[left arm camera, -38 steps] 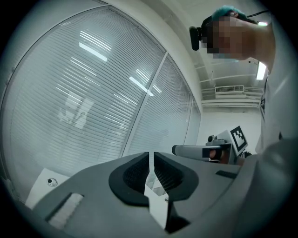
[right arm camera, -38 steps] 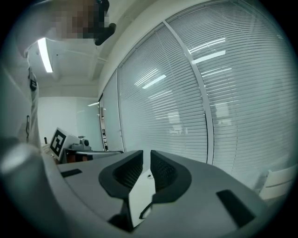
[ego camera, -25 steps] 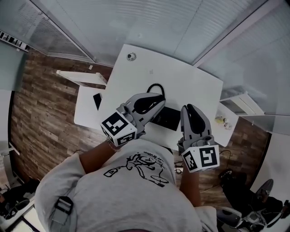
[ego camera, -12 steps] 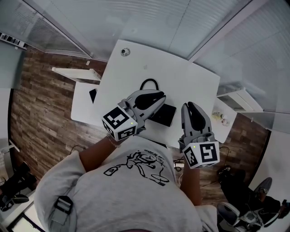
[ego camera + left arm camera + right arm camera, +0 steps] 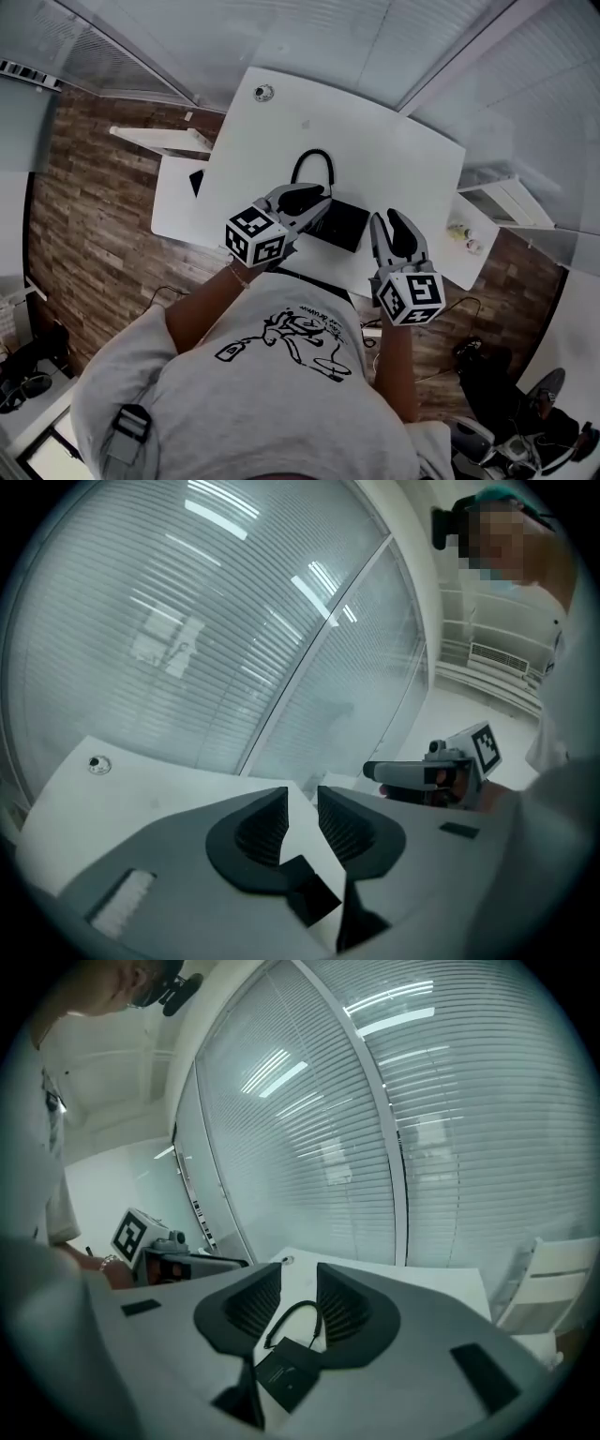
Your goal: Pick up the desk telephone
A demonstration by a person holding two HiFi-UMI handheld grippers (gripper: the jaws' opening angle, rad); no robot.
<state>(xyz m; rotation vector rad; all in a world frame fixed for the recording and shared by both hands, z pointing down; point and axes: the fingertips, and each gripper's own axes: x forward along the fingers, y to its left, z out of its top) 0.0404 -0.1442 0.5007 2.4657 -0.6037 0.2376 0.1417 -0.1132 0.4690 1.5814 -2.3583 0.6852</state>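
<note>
Both jaw pairs have just opened slightly, empty; ahead of our left gripper and right gripper lies the flat black desk telephone, unlifted.

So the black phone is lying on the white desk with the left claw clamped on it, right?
Not clamped. The black phone does lie on the white desk, but the left gripper view shows the left claw with its jaws slightly apart, having just been opening, and gripping nothing.
</note>
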